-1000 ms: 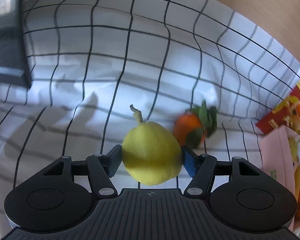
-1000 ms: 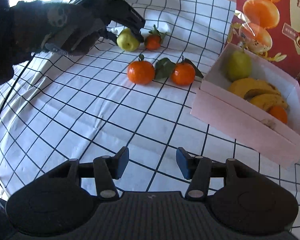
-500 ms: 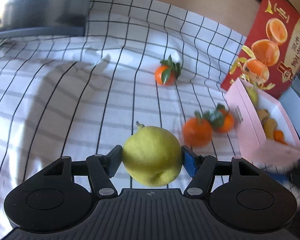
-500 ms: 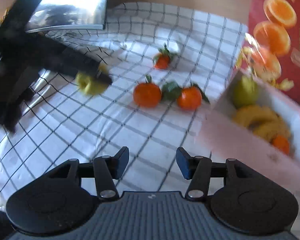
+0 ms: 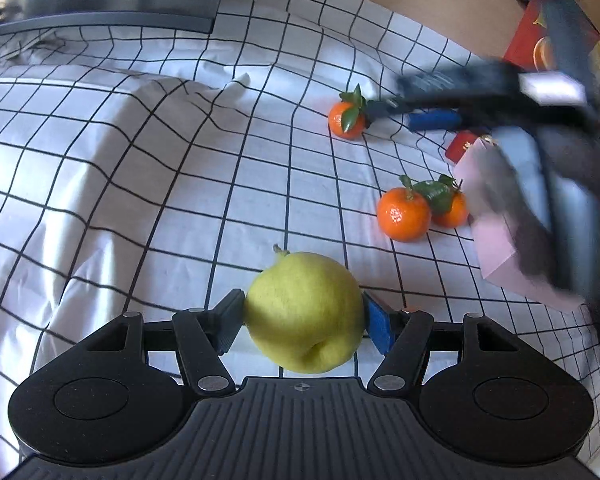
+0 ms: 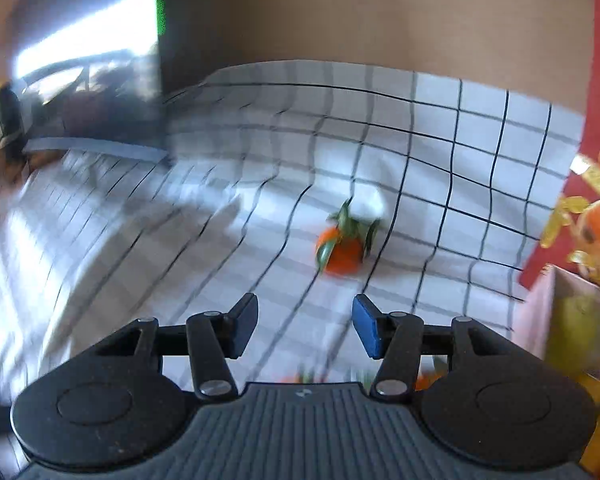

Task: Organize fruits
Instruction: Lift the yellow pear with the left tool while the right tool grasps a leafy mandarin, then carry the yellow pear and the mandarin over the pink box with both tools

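The left tool (image 5: 304, 322) is clamped on a yellow-green pear (image 5: 304, 312), held clear of the checked cloth (image 5: 140, 160) that covers the bench, stalk pointing away. The right tool (image 6: 305, 326) has its fingers apart with nothing between them, and is aimed at the far tangerine (image 6: 342, 250), which lies by itself on the cloth toward the far right (that view is badly smeared, so how close it has come is hard to judge). Two more leafy tangerines (image 5: 420, 210) sit touching each other just left of the pink box (image 5: 496, 256) at the right edge. The carrying step looks to be in hand: the pear wants taking rightward over the pink wall and releasing inside. The right tool needs to straddle the lone tangerine squarely, leaves and all, before it closes.
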Available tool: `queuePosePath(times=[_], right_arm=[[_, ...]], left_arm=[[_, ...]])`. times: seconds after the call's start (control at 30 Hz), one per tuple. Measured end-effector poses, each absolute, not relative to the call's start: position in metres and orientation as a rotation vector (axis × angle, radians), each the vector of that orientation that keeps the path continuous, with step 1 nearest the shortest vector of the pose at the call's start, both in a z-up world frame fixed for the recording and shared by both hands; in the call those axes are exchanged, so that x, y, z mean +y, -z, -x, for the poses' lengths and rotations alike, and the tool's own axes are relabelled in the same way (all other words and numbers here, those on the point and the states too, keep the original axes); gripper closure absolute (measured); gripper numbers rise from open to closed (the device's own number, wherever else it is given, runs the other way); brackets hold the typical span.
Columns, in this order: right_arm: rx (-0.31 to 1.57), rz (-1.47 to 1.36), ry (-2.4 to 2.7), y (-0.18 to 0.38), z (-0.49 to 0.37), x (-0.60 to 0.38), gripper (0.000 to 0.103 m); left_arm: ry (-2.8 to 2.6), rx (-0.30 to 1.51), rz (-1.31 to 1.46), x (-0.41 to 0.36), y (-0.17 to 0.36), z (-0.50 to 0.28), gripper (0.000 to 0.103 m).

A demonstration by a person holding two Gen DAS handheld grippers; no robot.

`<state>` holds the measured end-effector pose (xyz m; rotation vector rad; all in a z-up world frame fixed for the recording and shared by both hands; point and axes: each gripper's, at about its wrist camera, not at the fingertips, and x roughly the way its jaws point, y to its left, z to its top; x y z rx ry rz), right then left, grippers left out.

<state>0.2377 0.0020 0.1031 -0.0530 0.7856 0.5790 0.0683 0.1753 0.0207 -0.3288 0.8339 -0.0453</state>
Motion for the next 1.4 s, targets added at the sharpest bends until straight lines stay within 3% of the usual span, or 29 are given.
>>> queuePosePath(times=[0.3,0.43,0.6,0.93,1.4], right_arm=[[0.964,0.056,-0.432,-0.054,-0.327,0.043,0.051],[0.930,0.090,-0.452,-0.056,-0.325,0.048,0.060],[0.894,0.127,-0.521,-0.072,-0.311,0.044,0.061],[0.789,0.122,-0.720,-0.125,-0.178,-0.033,0.060],[0.915,0.165,-0.488,-0.075,-0.060,-0.162,0.060]], left_arm=[[0.066,0.840,0.362,0.180,-0.017,-0.064,0.034],[0.074,0.853,0.378,0.180,-0.015,-0.066,0.034],[0.070,0.860,0.370,0.178,-0.015,-0.068,0.034],[0.049,0.857,0.320,0.167,-0.017,-0.071,0.034],[0.362,0.909,0.136,0.058,-0.026,-0.071,0.034]])
